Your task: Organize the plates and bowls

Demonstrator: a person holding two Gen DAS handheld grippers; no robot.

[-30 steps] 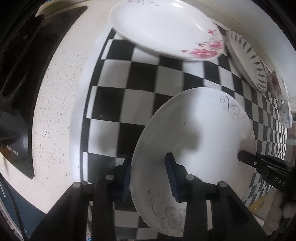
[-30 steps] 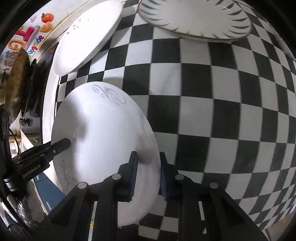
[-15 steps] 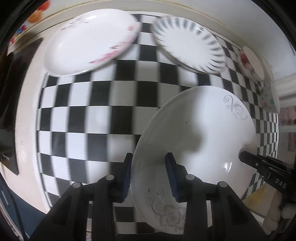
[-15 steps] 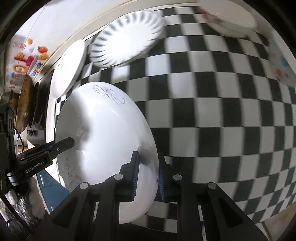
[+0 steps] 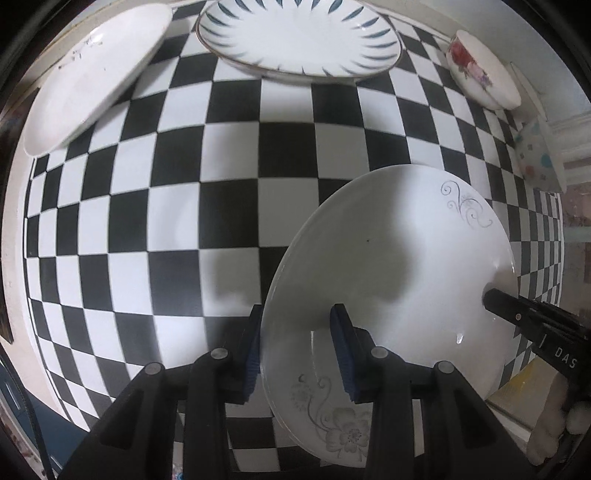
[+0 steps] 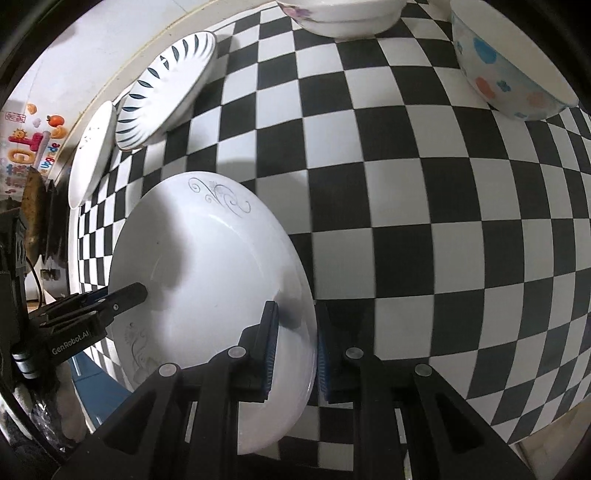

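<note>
Change since earlier frames: both tongs and the held plate have travelled sideways over the checkered bench; the leaf-pattern plate and two bowls now lie ahead, and the dark appliance at the left edge has left view.
Left tongs (image 5: 295,347): clenched on the near-left rim of the scroll-pattern plate (image 5: 399,280), one pad under the rim, one on the upper face.
Right tongs (image 6: 293,347): clenched on the opposite rim of the same plate (image 6: 207,280); one pad on the upper face, one beneath.
Scroll-pattern plate: carried between both tongs, clear of the bench (image 5: 236,147), tilted slightly.
Leaf-pattern plate (image 5: 299,35): ahead of the left tongs, resting on the bench; ahead-left of the right tongs (image 6: 166,88).
Plain white plate (image 5: 96,70): ahead-left of the left tongs, beside the leaf-pattern plate.
Rose bowl (image 5: 480,70): ahead-right of the left tongs, upside down on the bench.
Dotted bowl (image 6: 509,62): ahead-right of the right tongs, upside down.
Bench surface: black-and-white checkered covering.
</note>
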